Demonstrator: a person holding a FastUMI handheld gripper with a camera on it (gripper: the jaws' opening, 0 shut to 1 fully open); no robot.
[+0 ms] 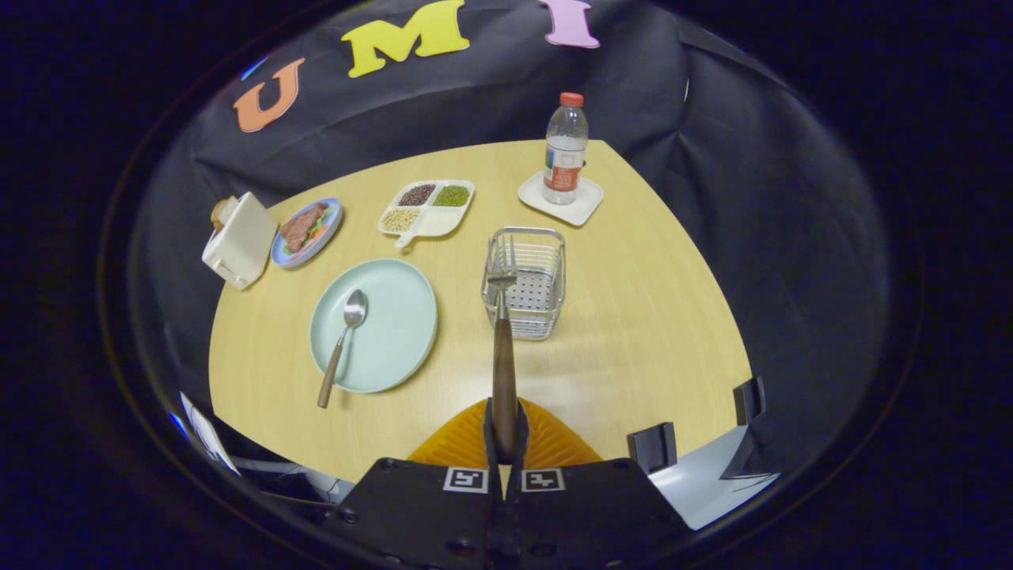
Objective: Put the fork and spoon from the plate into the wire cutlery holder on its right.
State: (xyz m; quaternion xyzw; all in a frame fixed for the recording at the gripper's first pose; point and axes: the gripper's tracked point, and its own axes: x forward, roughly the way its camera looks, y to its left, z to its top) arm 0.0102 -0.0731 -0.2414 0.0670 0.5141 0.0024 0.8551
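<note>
The gripper [504, 431] is clamping the fork [502, 348] by its handle, tines hovering over the wire cutlery holder [525, 283] for dropping in.

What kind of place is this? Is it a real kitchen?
Probably not a real kitchen: it looks like a practice booth set up like a dining table. Black cloth hangs behind the wooden table, which holds a plate, a water bottle, and a wire holder. The gripper holds a fork.
</note>
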